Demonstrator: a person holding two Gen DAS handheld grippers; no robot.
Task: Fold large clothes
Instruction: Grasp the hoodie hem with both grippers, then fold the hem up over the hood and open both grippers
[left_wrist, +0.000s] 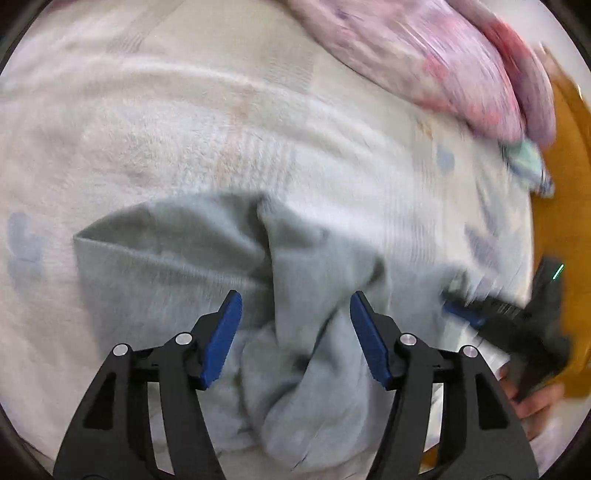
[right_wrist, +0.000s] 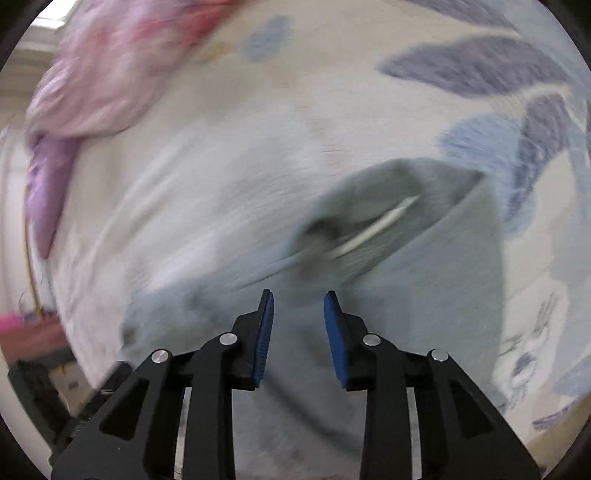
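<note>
Two grippers hover, jaws spread and empty: our left gripper (left_wrist: 295, 314) and right gripper (right_wrist: 298, 310) over the soft, limp pale grey-blue fleece garment (left_wrist: 177, 254), bunched mid-bed on the white floral bedsheet (left_wrist: 147, 122). We'd pinch its hem corners.

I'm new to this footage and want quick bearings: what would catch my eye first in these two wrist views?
A pale grey-blue garment lies rumpled at centre, on a white bedcover printed with blue flowers. The left gripper hangs over it with jaws well apart; the right gripper shows a narrower gap, gripping nothing. A pink flowered cloth is heaped at the bed's far edge.
</note>
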